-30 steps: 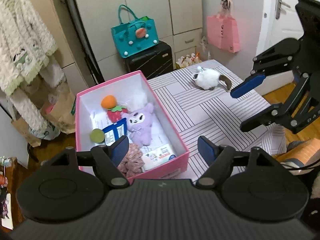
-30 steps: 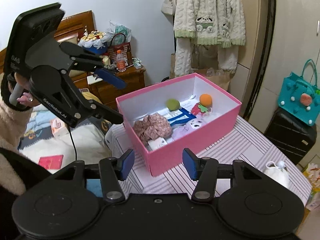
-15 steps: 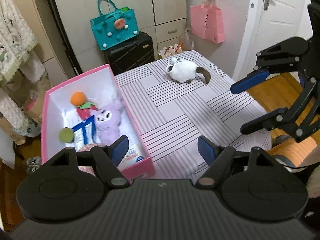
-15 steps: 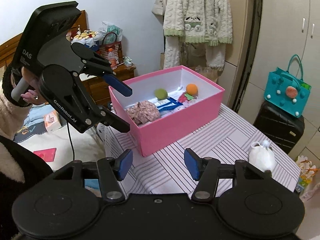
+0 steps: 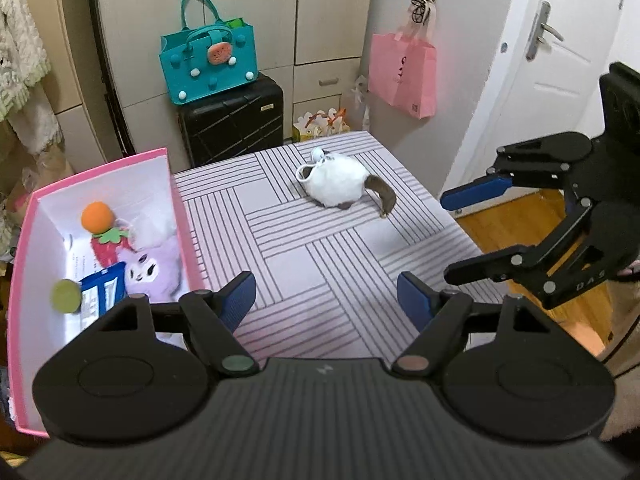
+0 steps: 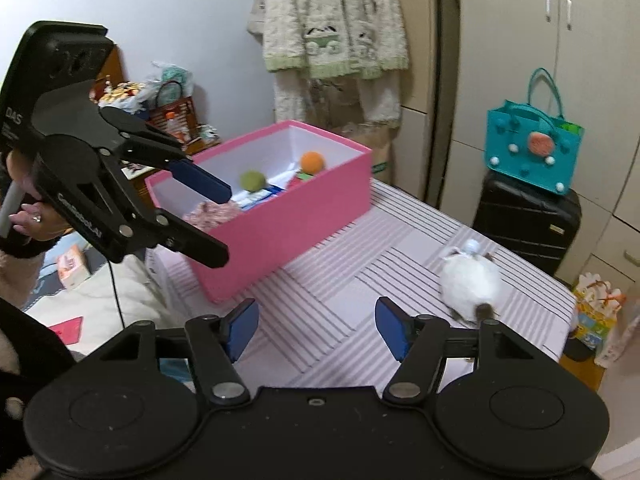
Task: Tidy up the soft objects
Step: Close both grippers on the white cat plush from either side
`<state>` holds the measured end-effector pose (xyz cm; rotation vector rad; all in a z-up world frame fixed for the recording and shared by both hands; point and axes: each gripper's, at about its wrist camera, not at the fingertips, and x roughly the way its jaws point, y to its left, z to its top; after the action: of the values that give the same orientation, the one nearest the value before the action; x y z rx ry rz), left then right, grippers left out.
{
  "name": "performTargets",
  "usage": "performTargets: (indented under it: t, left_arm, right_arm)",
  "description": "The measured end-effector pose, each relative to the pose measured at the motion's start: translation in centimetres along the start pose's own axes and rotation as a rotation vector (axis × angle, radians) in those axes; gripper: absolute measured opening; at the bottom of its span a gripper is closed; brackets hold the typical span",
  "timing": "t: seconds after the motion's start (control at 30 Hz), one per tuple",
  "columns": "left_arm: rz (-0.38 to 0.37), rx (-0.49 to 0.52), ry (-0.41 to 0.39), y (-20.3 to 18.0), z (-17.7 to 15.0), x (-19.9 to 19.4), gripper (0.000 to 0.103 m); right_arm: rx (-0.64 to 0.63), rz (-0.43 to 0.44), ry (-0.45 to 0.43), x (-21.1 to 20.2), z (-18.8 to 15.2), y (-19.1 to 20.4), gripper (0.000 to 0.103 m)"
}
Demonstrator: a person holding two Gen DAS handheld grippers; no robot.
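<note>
- Left wrist view: the white plush (image 5: 338, 185) lies alone at the far side of the striped worktop (image 5: 320, 264), well apart from the pink box (image 5: 182, 216) at left.
- Left gripper (image 5: 326, 300) fingers stand wide, empty.
- Right gripper (image 6: 316, 330) fingers have just been opening, nothing between them.
- Step in hand, likely: approaching the plush; next, straddle it and close gently.

A teal tote bag (image 5: 208, 65) sits on a black suitcase (image 5: 231, 124) at twelve o'clock from the striped tablecloth (image 5: 320, 256). At one o'clock a pink paper bag (image 5: 402, 73) hangs on the wall — beside a white door (image 5: 560, 52). A cream knitted cardigan (image 6: 336, 20) hangs at eleven — beyond it, a cluttered wooden nightstand (image 6: 168, 128).
</note>
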<state>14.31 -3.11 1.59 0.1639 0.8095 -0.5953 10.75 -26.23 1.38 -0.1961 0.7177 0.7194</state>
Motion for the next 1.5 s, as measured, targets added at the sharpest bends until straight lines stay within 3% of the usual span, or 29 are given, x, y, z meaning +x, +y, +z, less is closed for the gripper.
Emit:
performTargets:
  t: [0.4, 0.87, 0.93, 1.2, 1.37, 1.5]
  left_arm:
    - [-0.006, -0.130, -0.043, -0.6, 1.7, 5.6, 0.077]
    - [-0.015, -0.309, -0.089, -0.4, 3.3, 14.0, 0.078]
    - [-0.003, -0.329, -0.090, -0.2, 3.5, 15.2, 0.084]
    - [0.059, -0.333, -0.150, 0.1, 3.6, 18.7, 0.088]
    - [0.001, -0.378, -0.168, 0.3, 4.3, 19.9, 0.088]
    - [0.001, -0.383, -0.184, 0.1, 4.9, 20.8, 0.088]
  right_arm:
    - [-0.010, -0.045, -0.017, 2.0, -1.8, -5.6, 0.080]
    - [-0.034, -0.114, -0.214, 6.4, -4.3, -12.0, 0.082]
    - [-0.023, -0.114, -0.231, 7.1, -4.6, -12.7, 0.082]
    - [-0.062, -0.160, -0.161, 10.8, -4.8, -13.5, 0.085]
    - [-0.083, -0.131, -0.137, 12.3, -4.9, -14.0, 0.085]
    - [-0.084, -0.117, -0.130, 13.3, -4.5, -14.6, 0.085]
